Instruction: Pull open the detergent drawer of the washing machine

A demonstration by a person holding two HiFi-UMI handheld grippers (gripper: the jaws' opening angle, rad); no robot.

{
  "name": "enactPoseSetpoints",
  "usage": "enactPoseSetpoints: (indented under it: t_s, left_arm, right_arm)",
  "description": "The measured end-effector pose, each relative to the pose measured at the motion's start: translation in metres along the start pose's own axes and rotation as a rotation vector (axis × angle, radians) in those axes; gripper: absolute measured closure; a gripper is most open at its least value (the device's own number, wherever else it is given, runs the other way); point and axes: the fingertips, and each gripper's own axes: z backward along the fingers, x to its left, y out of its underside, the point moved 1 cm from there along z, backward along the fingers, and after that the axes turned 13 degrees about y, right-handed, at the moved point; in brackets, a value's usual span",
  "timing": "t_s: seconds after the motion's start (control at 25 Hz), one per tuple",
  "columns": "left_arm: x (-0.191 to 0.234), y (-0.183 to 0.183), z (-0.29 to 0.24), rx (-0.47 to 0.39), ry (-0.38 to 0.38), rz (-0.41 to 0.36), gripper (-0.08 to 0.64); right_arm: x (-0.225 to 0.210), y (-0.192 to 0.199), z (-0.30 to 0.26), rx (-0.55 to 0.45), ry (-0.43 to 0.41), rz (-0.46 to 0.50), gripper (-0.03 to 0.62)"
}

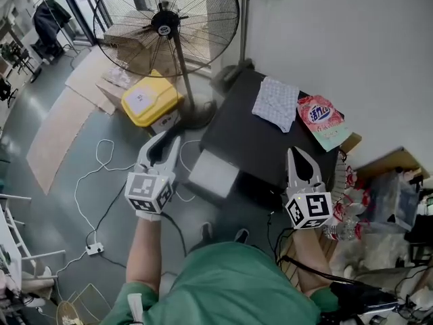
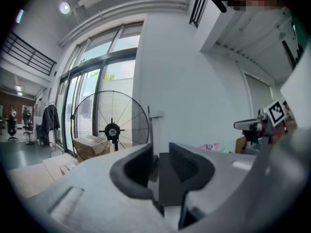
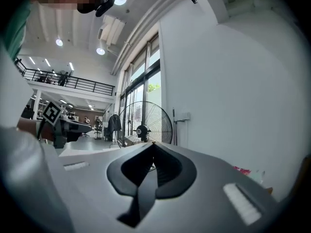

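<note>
In the head view the washing machine [image 1: 260, 144] shows as a dark-topped box against the white wall. A pale grey drawer [image 1: 213, 173] juts out from its near left corner. My left gripper [image 1: 166, 138] is raised left of the drawer and clear of it, shut with nothing in it; its own view shows the left gripper [image 2: 159, 154] pointing level toward the fan. My right gripper [image 1: 296, 154] hovers over the machine's near right corner, shut and empty. In its own view the tips of the right gripper [image 3: 153, 145] meet.
A checked cloth [image 1: 276, 102] and a pink detergent bag [image 1: 321, 117] lie on the machine top. A big floor fan [image 1: 166, 22] and a yellow box [image 1: 150, 99] stand to the left, with cables and a power strip [image 1: 93, 249] on the floor. Cluttered shelves [image 1: 385, 195] stand at right.
</note>
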Motion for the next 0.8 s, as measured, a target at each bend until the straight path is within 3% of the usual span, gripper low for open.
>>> enactPoseSetpoints:
  t_s: [0.24, 0.8]
  left_arm:
    - [0.001, -0.023, -0.002, -0.048, 0.017, -0.002, 0.459]
    - [0.006, -0.020, 0.002, -0.062, 0.024, 0.029, 0.459]
  right_arm:
    - [0.001, -0.017, -0.004, -0.028, 0.005, 0.014, 0.595]
    - [0.018, -0.017, -0.008, -0.023, -0.013, 0.030, 0.595]
